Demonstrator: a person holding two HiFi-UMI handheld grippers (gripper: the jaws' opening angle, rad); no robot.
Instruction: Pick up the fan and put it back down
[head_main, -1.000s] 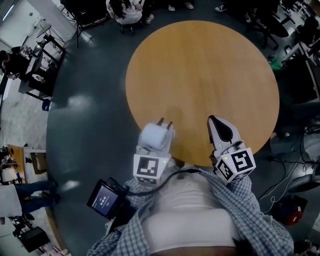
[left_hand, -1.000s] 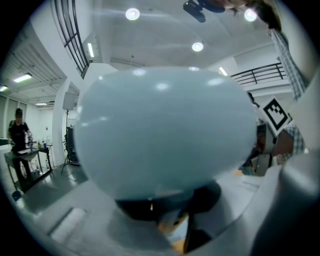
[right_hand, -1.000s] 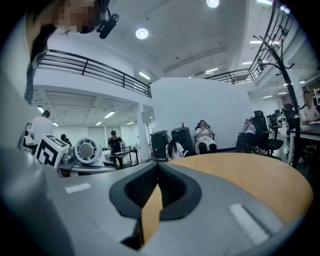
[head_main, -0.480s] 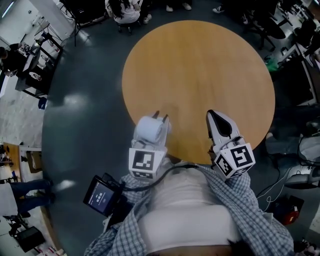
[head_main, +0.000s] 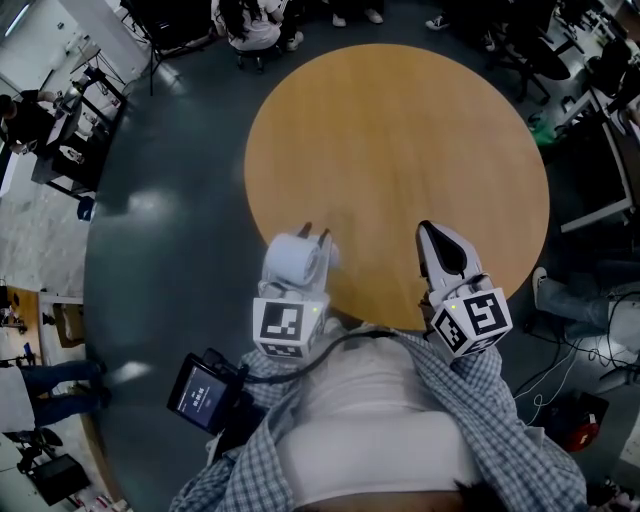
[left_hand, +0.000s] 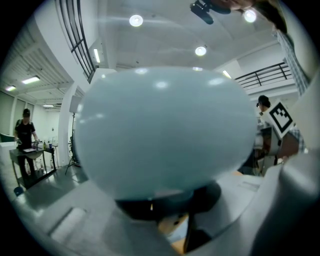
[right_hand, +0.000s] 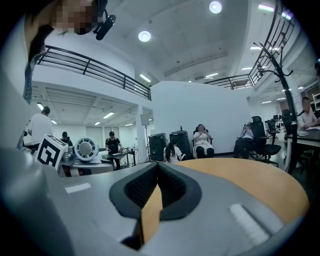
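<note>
A person in a checked shirt (head_main: 480, 440) stands at the near rim of a round wooden bench (head_main: 400, 140), a hand-held tool in each hand. The left tool (head_main: 313, 238) is clamped on a small white fan (head_main: 293, 258), its two dark fingertips poking out just past the fan's rounded body. The fan sits over the bench's near-left rim; whether its base touches the wood cannot be told. In the left gripper view the fan's pale, smooth housing (left_hand: 160, 130) fills most of the frame, lodged between the grey jaws, with a sliver of wood showing below it.

The right tool (head_main: 425, 228) hovers over the near edge of the bench, well apart from the fan, jaws drawn together on nothing. Its own view shows the dark pads meeting at the tip (right_hand: 157, 167), the bench top (right_hand: 260, 185) stretching beyond, and, off to the left, the fan's round grille (right_hand: 86, 148) beside the left tool's marker cube (right_hand: 50, 151). Seated people (right_hand: 202, 140) line the far wall of the bright hall.
</note>
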